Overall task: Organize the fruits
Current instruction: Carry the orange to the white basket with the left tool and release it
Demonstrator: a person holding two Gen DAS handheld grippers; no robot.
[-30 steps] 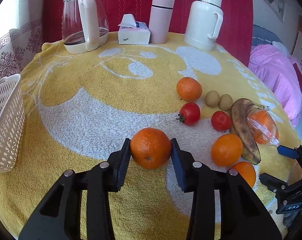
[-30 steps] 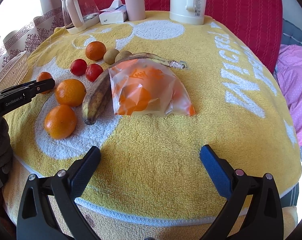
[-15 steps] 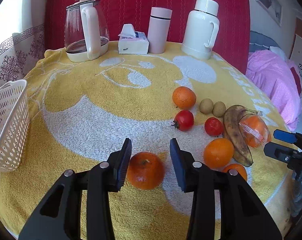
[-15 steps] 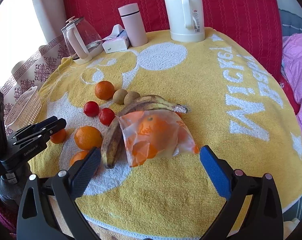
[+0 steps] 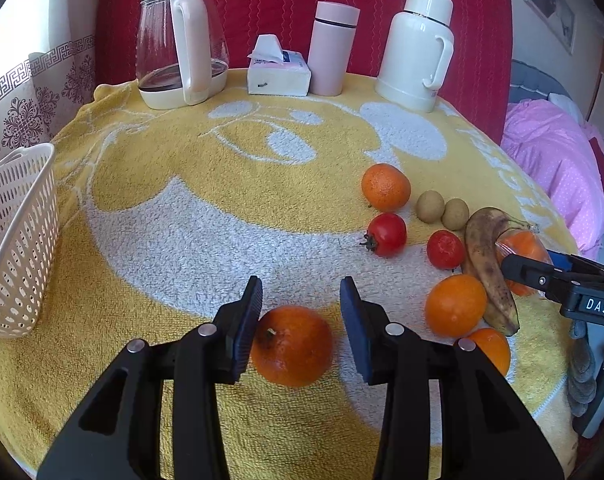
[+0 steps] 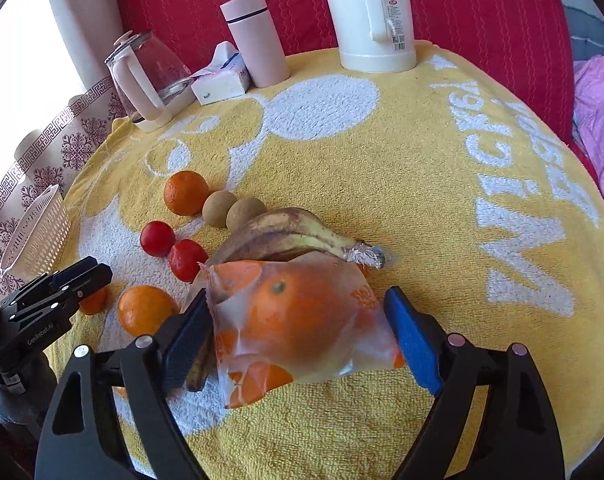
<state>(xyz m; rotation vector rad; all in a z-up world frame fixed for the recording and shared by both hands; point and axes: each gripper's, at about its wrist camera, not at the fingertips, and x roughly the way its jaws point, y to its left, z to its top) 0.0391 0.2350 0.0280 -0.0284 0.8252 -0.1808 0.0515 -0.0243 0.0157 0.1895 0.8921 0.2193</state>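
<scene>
Both wrist cams low, near – share fruit pile (image 5: 442, 240).

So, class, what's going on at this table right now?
A person is sorting fruit with two handheld tongs on a yellow towel. The left tongs are open, with a loose orange lying on the towel between their fingers, ungripped. The right tongs are open around a bagged orange lying beside the banana. Other oranges, two tomatoes and two small brown fruits sit nearby. The white basket stands at the left edge of the towel.
</scene>
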